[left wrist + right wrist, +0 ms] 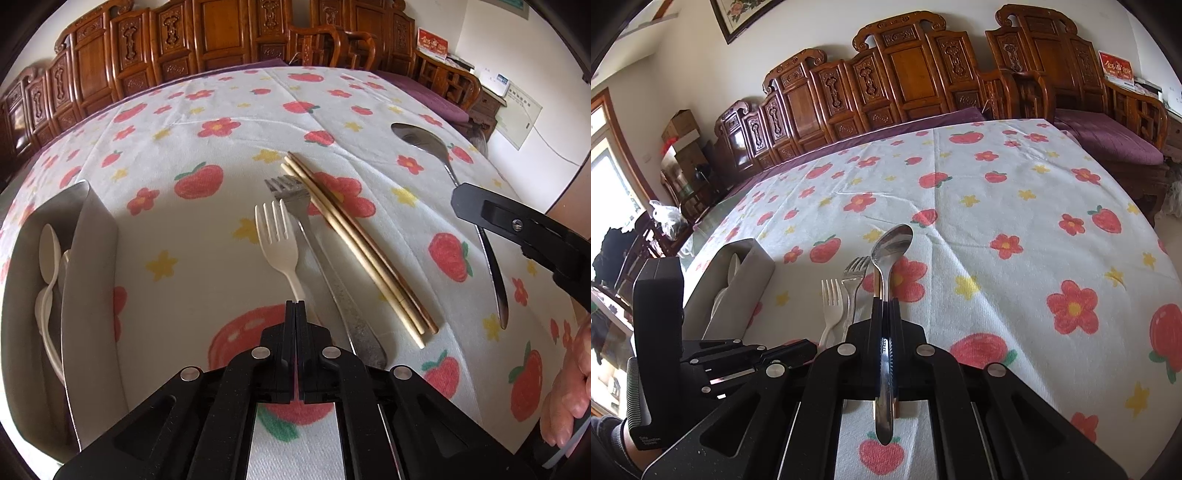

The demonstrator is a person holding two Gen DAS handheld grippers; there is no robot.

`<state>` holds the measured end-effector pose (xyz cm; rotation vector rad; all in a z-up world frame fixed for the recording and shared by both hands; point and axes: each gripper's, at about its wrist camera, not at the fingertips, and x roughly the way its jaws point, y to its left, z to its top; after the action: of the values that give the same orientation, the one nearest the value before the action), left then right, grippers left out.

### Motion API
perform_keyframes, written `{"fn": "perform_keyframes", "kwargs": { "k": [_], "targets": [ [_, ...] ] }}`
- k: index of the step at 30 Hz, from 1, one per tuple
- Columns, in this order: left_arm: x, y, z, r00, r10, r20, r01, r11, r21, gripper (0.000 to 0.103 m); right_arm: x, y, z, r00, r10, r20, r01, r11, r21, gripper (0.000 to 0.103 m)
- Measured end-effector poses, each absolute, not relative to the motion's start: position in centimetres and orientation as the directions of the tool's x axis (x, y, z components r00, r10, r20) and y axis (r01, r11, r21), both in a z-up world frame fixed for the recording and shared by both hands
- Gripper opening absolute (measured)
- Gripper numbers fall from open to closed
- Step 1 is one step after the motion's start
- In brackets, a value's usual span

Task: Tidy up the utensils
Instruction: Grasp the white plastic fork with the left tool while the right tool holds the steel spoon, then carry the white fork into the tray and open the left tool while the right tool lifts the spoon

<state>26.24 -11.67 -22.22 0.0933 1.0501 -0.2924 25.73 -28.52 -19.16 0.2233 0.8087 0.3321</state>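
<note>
My right gripper (885, 302) is shut on the handle of a metal spoon (891, 245) and holds it above the tablecloth; the spoon (424, 142) and gripper (480, 210) also show in the left wrist view at right. My left gripper (296, 304) is shut and empty, just above the handle of a white plastic fork (275, 240). A metal fork (317, 254) and a pair of wooden chopsticks (354, 243) lie next to it. A grey utensil holder (90, 258) at left holds white plastic spoons (50, 251).
The table carries a white cloth (1015, 206) with strawberry and flower prints. Carved wooden benches (905, 74) with purple cushions stand behind the table. The holder (746, 273), white fork (831, 306) and metal fork (854, 280) show in the right wrist view.
</note>
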Motion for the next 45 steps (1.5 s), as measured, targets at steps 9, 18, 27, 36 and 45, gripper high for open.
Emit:
{"fn": "perform_keyframes", "kwargs": {
  "k": [9,18,27,36,45],
  "targets": [
    [27.1,-11.9,-22.1,0.472,-0.174,-0.864,0.26,0.964,-0.052,0.012,25.4,-28.2,-18.8,0.649,0.378,-0.661,-0.214,0.924,0.318,0.005],
    [27.5,-12.8,-22.8,0.467,-0.145,-0.873,0.281,0.96,-0.009,0.022,25.5,-28.5,-18.5,0.653,0.383,-0.654,-0.214,0.921,0.326,0.005],
    [26.3,-12.2,-21.7,0.487,-0.13,-0.864,0.298,0.954,0.024,0.006,25.3,-28.4,-18.4,0.648,0.383,-0.658,-0.214,0.921,0.325,0.005],
    [25.0,-9.5,-17.2,0.543,-0.126,-0.83,0.274,0.961,0.034,0.006,23.7,-27.3,-16.3,0.665,0.405,-0.627,-0.257,0.913,0.317,0.004],
    [23.4,-6.4,-11.9,0.619,-0.129,-0.775,0.255,0.966,0.043,0.006,21.5,-25.4,-13.2,0.681,0.418,-0.602,-0.307,0.909,0.283,0.004]
  ]
}}
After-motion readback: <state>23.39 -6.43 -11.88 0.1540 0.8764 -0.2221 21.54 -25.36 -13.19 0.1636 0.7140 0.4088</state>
